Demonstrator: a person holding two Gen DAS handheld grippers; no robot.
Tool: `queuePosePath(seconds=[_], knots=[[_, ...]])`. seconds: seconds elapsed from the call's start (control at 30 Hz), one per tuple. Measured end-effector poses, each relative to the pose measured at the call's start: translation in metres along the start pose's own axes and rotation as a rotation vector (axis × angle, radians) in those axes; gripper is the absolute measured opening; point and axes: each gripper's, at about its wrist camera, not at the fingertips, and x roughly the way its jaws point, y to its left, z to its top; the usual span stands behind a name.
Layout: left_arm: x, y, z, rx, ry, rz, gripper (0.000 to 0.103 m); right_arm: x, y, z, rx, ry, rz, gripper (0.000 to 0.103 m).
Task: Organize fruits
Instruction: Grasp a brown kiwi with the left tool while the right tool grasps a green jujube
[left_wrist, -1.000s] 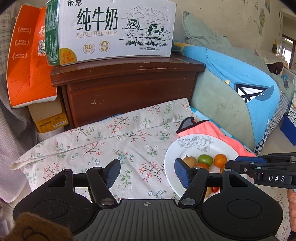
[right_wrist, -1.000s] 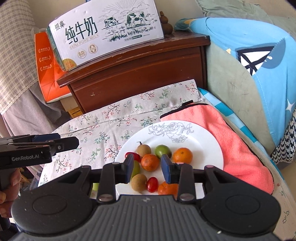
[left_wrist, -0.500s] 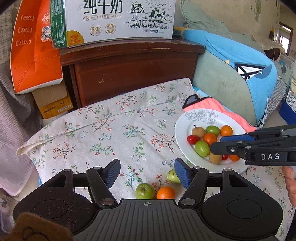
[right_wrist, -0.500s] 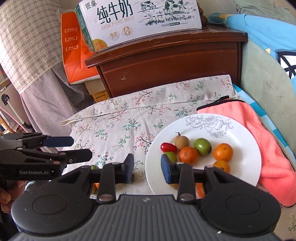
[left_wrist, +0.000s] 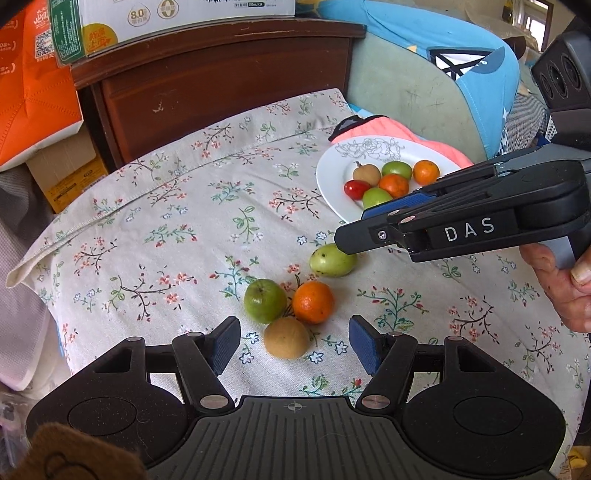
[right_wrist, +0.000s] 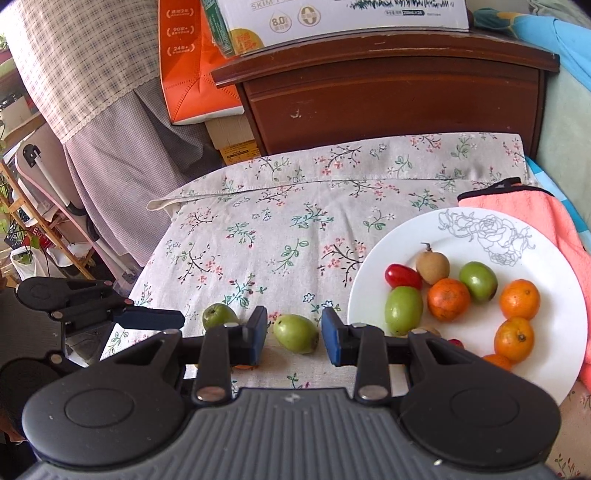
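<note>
Left wrist view: the left gripper (left_wrist: 293, 345) is spread wide, nothing in it, with a tan fruit (left_wrist: 286, 338) on the floral cloth (left_wrist: 177, 236) between its fingers. Touching that fruit are a round green fruit (left_wrist: 265, 301) and an orange (left_wrist: 313, 302); an oval green fruit (left_wrist: 332, 261) lies a bit further on.

Right wrist view: the right gripper (right_wrist: 294, 335) is spread around that oval green fruit (right_wrist: 296, 333), not touching it. The white plate (right_wrist: 476, 332) just to the right holds more fruit.
</note>
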Motion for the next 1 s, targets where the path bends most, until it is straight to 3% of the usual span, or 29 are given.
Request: queuePosePath(seconds=[0.53, 0.83, 1.0], knots=[[0.012, 0.007, -0.004, -0.046, -0.005, -0.016, 0.058, 0.031, 0.003, -0.003, -0.046, 0.074, -0.037, 0.036], [0.016, 0.005, -0.006, -0.039, -0.024, -0.011, 0.045, 0.037, 0.007, -0.006, -0.062, 0.088, -0.055, 0.036], [0.016, 0.002, -0.006, -0.014, -0.029, -0.017, 0.026, 0.038, 0.008, -0.007, -0.072, 0.083, -0.061, 0.034]])
